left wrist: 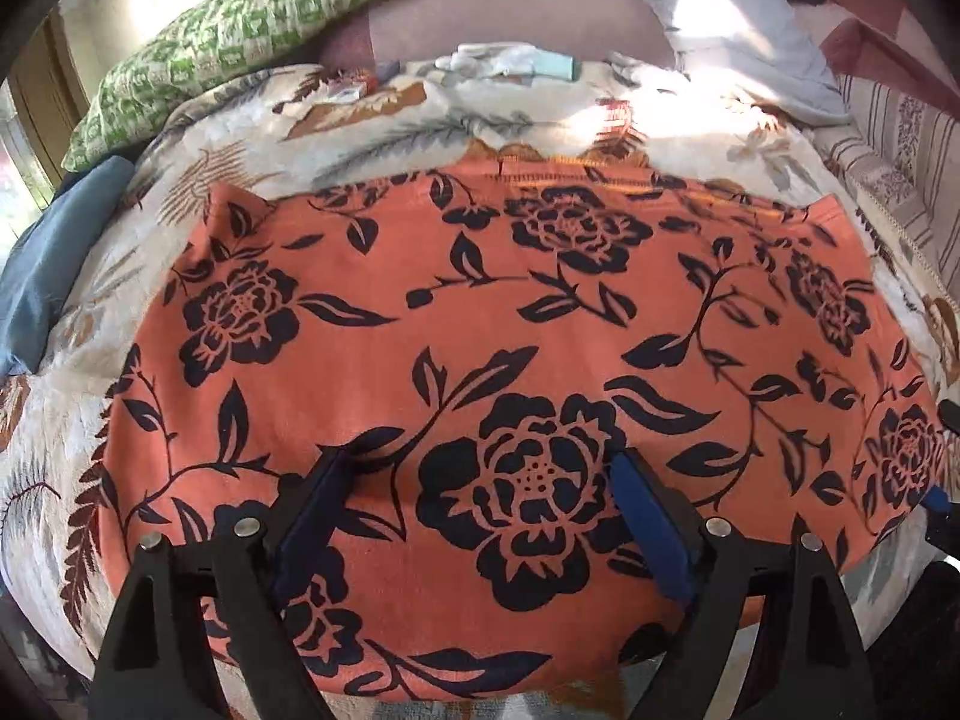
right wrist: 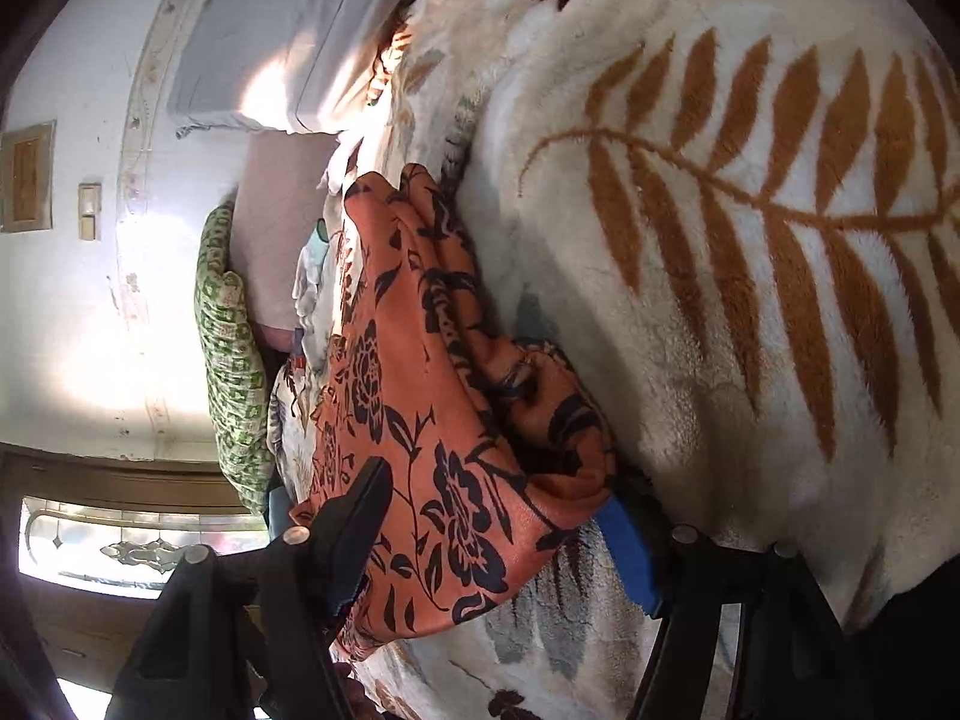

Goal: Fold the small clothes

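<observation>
I am hovering my left gripper [left wrist: 480,504], spread and empty, over the orange floral garment [left wrist: 480,312] lying flat on the blanket [left wrist: 390,120]. My right gripper [right wrist: 492,546] is straddling its bunched edge, jaws apart; closing carelessly risks dragging layers askew.

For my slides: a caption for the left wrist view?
Left gripper, fingers open, above an orange flowered garment spread flat on a leaf-print blanket.
</observation>
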`<state>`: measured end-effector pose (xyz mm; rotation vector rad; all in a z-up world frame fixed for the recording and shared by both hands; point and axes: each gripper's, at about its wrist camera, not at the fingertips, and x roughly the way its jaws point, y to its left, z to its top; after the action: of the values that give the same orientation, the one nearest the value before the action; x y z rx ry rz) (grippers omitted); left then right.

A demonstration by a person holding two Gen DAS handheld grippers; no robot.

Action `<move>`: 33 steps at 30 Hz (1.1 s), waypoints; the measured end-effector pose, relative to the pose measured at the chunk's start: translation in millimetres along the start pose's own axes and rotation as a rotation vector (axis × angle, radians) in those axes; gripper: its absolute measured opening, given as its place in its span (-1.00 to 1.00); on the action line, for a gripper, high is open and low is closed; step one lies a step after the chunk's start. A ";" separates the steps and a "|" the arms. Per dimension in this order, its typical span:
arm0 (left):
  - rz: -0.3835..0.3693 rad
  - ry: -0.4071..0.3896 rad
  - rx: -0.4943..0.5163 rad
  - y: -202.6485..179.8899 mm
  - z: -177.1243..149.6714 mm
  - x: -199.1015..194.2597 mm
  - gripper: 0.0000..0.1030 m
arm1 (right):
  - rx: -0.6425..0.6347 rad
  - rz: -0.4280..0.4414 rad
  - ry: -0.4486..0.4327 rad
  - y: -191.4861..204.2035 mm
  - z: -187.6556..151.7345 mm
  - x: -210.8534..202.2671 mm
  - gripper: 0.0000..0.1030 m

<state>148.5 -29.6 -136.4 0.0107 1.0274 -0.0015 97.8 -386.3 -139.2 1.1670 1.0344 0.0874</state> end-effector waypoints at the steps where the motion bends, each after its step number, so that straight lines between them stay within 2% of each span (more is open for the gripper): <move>1: -0.032 -0.033 -0.005 0.4 1.4 -11.0 0.71 | -0.009 -0.003 -0.001 2.1 0.1 -1.3 0.38; 2: -0.049 -0.072 0.000 0.4 2.1 -20.9 0.71 | -0.018 -0.006 -0.003 4.1 0.1 -2.3 0.38; 3: -0.035 -0.101 0.007 0.6 2.3 -26.4 0.71 | -0.025 -0.008 -0.001 4.8 0.1 -2.3 0.38; 4: -0.007 -0.098 0.015 0.2 2.5 -23.6 0.72 | -0.027 -0.014 0.002 4.3 0.1 -0.8 0.38; 5: 0.019 -0.049 0.031 -1.3 2.1 -11.2 0.72 | -0.026 -0.020 0.006 3.0 0.5 2.0 0.38; 6: 0.052 0.043 0.060 -3.3 -1.0 10.6 0.72 | -0.023 -0.025 0.008 2.2 0.6 4.6 0.38; 7: 0.068 0.092 0.087 -3.7 -4.7 26.6 0.81 | -0.025 -0.030 0.005 4.0 0.7 6.3 0.38; 8: 0.092 0.031 0.113 -7.1 -8.1 24.8 0.86 | -0.034 -0.038 0.006 5.9 1.3 7.4 0.38; 10: 0.114 0.024 0.134 -10.6 -8.8 22.2 0.86 | -0.069 -0.073 0.019 12.9 2.9 10.8 0.31; 11: 0.102 0.035 0.116 -8.4 -7.8 22.4 0.85 | -0.105 -0.106 0.030 18.4 3.5 12.6 0.06; 12: 0.090 0.041 0.105 -6.0 -7.3 23.2 0.85 | -0.147 -0.157 0.044 24.0 3.6 15.6 -0.57; 14: 0.083 0.039 0.111 -5.7 -8.5 23.8 0.85 | -0.158 -0.196 0.076 28.9 3.8 23.0 -0.68; 17: 0.058 0.043 0.098 -1.9 -6.9 23.4 0.84 | -0.211 -0.226 0.057 49.9 0.3 21.6 -0.72; 20: -0.016 0.031 0.060 9.7 -3.7 15.2 0.81 | -0.330 -0.209 0.024 95.9 -10.4 15.7 -0.74; 21: -0.048 0.014 0.030 16.6 -1.4 9.1 0.73 | -0.367 -0.196 0.014 113.2 -14.9 14.0 -0.74; 24: -0.109 -0.084 -0.102 55.1 0.6 -27.7 0.71 | -0.489 -0.149 0.002 169.6 -34.5 16.3 -0.74; 28: -0.081 -0.200 -0.257 124.5 -16.0 -81.6 0.71 | -0.645 -0.059 0.048 241.5 -81.2 40.7 -0.74; 33: -0.001 -0.266 -0.402 206.9 -52.7 -126.4 0.71 | -0.812 0.038 0.191 302.1 -169.1 100.4 -0.74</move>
<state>39.4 177.4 -53.9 -0.3474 0.7476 0.1982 166.5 -77.3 33.3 0.4396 0.9962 0.6015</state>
